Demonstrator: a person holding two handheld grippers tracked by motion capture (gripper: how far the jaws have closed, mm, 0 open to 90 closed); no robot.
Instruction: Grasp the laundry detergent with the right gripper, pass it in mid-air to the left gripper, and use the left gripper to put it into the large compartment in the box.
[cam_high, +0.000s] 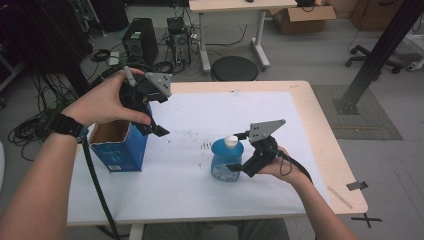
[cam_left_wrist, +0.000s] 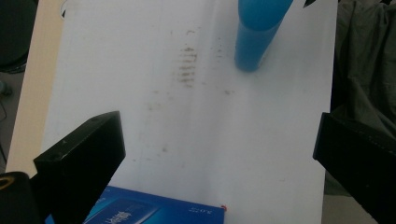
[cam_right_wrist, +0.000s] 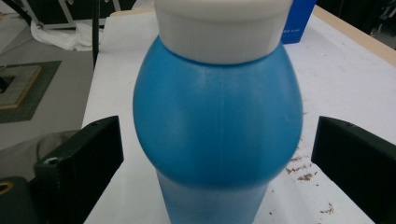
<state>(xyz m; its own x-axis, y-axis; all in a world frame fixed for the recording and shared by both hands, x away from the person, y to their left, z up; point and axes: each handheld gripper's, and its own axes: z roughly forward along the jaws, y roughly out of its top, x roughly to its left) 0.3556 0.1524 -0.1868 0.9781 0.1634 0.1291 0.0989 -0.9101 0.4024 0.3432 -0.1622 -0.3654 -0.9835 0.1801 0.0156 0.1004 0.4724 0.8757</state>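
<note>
A blue bottle (cam_high: 227, 159) with a white cap (cam_high: 230, 141) stands upright near the middle of the white-covered table (cam_high: 200, 195). My right gripper (cam_high: 231, 165) is open, one jaw on each side of the bottle (cam_right_wrist: 217, 116), and in the right gripper view a gap shows on both sides. An open-topped blue cardboard box (cam_high: 120, 147) stands at the table's left. My left gripper (cam_high: 155, 127) hovers open just above and right of the box, with nothing between its jaws. The left gripper view looks down past the gripper (cam_left_wrist: 217, 123) at the box's edge (cam_left_wrist: 154, 210) and the bottle (cam_left_wrist: 257, 32) farther off.
Brown crumbs (cam_high: 205, 145) are scattered on the sheet between box and bottle. Beyond the table's far edge are a round black stool (cam_high: 234, 67), a computer tower (cam_high: 140, 40) with cables, and another desk. A black slanted post (cam_high: 375, 55) rises at the right.
</note>
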